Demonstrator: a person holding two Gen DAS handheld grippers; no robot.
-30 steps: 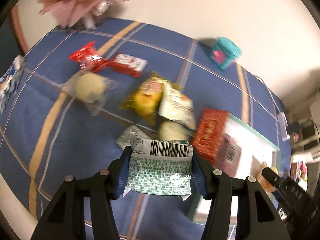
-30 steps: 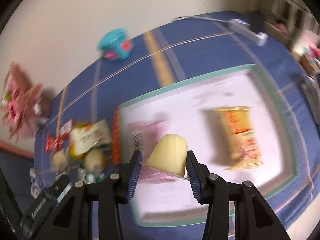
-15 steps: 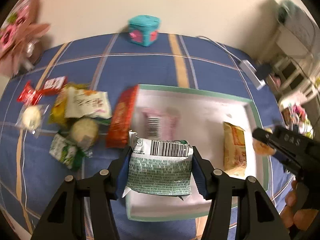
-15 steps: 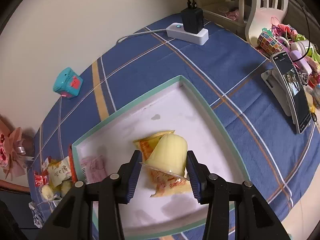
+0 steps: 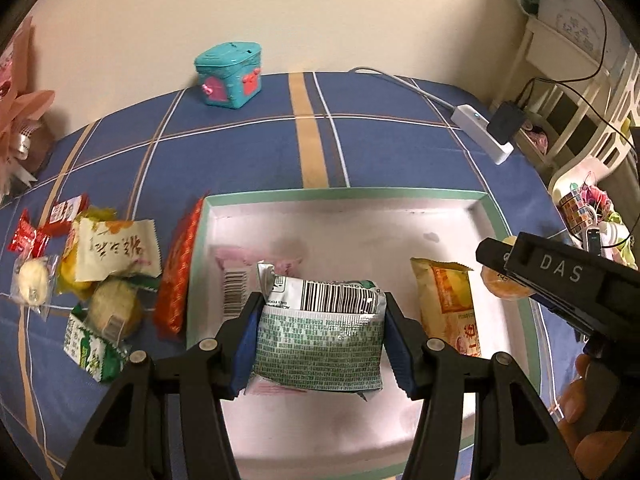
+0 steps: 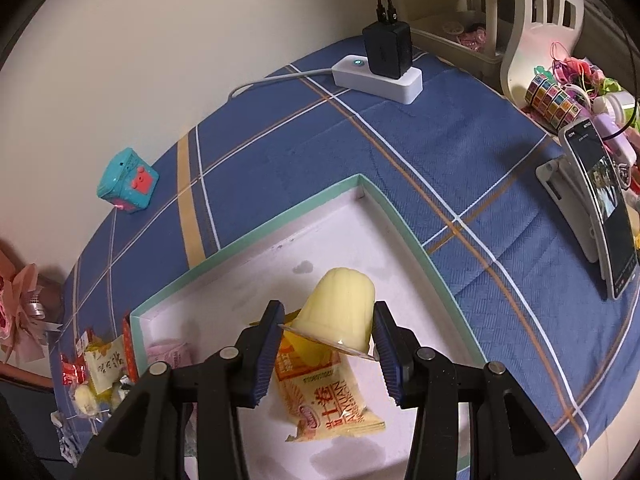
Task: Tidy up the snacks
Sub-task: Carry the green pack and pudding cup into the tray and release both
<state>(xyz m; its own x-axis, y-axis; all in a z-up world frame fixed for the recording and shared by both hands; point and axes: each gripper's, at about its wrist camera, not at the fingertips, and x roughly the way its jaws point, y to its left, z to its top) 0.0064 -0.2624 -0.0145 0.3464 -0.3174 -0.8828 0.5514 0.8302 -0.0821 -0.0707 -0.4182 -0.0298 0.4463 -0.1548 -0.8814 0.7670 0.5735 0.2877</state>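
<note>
Currently pinching a green-and-silver snack packet [image 5: 320,340] between the blue pads of the left gripper [image 5: 320,344], barcode end pointing away from the tool, hanging over the white tray [image 5: 344,196] with the mint-green rim. Just beyond the fingertips, lying on the tray floor, a pink packet [image 5: 236,276]; off to the tool's right, an orange-yellow packet [image 5: 452,308]. Only from the left wrist, showing the loose pile outside the tray on the tool's left: a red packet [image 5: 178,276] leaning against the tray wall, a cream packet [image 5: 116,256], a green carton [image 5: 94,352] and small red candies [image 5: 28,236]. Also showing the right gripper [image 5: 516,264] entering from the right edge, with something orange-yellow at its tip, blurred.

Meanwhile clamping a pale yellow jelly cup [image 6: 340,312] in the right gripper [image 6: 326,344], flat rim toward the tool, dome pointing away, held above the orange-yellow packet [image 6: 332,396] on the tray [image 6: 396,216]. Only from the right wrist, showing a phone on a stand [image 6: 604,208] well off to the tool's right on the blue checked cloth [image 6: 440,152]. Catching, in both views, the teal box [image 6: 128,188] and the white power strip [image 6: 380,76] far ahead near the wall.
</note>
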